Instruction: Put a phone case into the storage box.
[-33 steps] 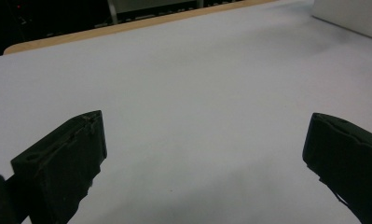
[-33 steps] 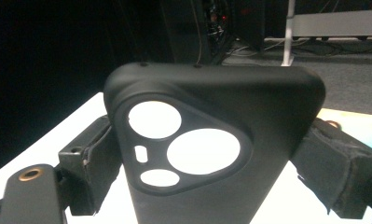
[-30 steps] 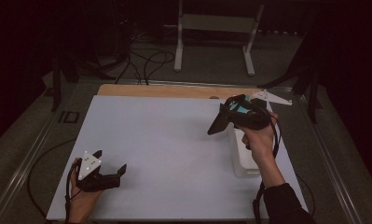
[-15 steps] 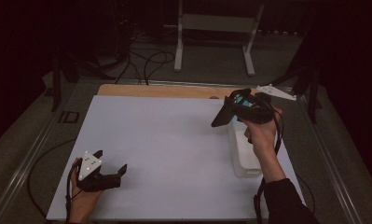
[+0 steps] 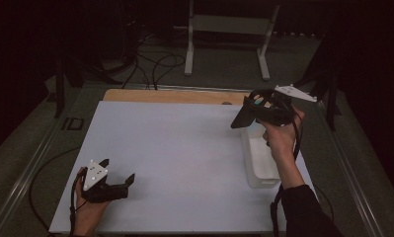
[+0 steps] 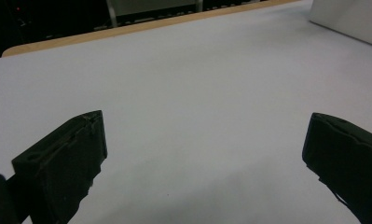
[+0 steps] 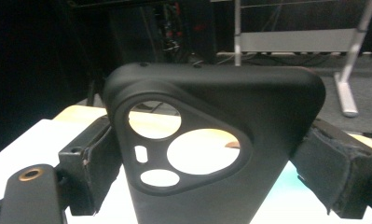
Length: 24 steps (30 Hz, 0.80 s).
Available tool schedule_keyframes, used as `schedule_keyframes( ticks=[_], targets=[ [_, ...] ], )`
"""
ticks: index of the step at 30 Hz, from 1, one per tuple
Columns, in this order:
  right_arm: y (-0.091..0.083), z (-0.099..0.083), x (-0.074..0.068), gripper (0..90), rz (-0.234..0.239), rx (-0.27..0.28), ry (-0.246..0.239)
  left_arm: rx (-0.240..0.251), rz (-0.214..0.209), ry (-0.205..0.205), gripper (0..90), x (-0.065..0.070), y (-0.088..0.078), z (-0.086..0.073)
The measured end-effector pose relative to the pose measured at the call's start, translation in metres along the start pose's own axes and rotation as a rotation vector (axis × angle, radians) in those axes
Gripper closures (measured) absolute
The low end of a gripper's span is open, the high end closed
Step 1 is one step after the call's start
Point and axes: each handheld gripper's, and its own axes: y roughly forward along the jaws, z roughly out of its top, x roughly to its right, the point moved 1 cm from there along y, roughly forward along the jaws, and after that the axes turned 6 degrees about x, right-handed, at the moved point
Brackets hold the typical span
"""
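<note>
My right gripper (image 5: 244,118) is held up over the far right of the table, shut on a black phone case (image 7: 211,144). The case has camera cut-outs and stands between the two jaws. In the high view the phone case (image 5: 242,117) hangs just above the far end of a white tray (image 5: 261,163). My left gripper (image 5: 121,183) rests at the near left of the white table mat (image 5: 175,148). Its jaws stand wide apart with bare mat (image 6: 197,102) between them.
A white tray corner (image 6: 347,18) shows far off in the left gripper view. A wooden strip (image 5: 170,96) runs along the table's far edge. Beyond it stand a white metal frame (image 5: 229,29) and cables on the floor.
My right gripper has risen a little and moved right and away with the phone case. The left gripper has stayed where it was.
</note>
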Motion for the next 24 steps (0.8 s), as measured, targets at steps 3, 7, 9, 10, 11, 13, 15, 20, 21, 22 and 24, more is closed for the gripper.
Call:
schedule_keyframes(
  ticks=[3,7,9,10,11,13,15,20,21,22,24],
  targets=[
    [0.001,0.0,0.002,13.9,-0.021,-0.002,-0.01,-0.001,-0.001,0.002,0.3,0.0,0.0,0.0],
    [0.001,0.0,0.005,13.8,-0.05,-0.007,-0.029,0.0,0.0,-0.002,0.4,-0.001,-0.001,0.0],
    [0.002,0.0,0.006,13.9,-0.063,-0.009,-0.034,0.001,0.001,-0.002,0.3,-0.001,0.0,0.0],
    [0.002,0.0,0.007,13.9,-0.067,-0.011,-0.035,0.001,0.0,-0.003,0.3,-0.001,0.0,0.0],
    [0.003,0.0,0.008,13.9,-0.076,-0.011,-0.035,-0.001,0.001,-0.001,0.3,-0.001,0.0,0.0],
    [0.004,0.0,0.01,13.8,-0.087,-0.014,-0.043,0.0,0.0,-0.002,0.3,0.0,0.0,0.0],
    [0.004,0.001,0.011,13.8,-0.098,-0.016,-0.047,0.0,0.0,-0.002,0.4,0.0,0.0,0.0],
    [0.007,-0.001,0.019,13.8,-0.138,-0.027,-0.043,0.0,0.0,-0.002,0.4,-0.001,0.0,0.0],
    [0.008,-0.001,0.021,13.8,-0.146,-0.029,-0.044,-0.001,0.0,-0.002,0.3,-0.001,0.0,0.0],
    [0.008,-0.001,0.022,13.8,-0.15,-0.032,-0.044,-0.002,0.001,-0.002,0.3,0.0,0.0,0.0],
    [0.01,-0.002,0.024,13.8,-0.159,-0.035,-0.04,-0.001,0.0,-0.002,0.3,-0.001,0.0,0.0]
  ],
)
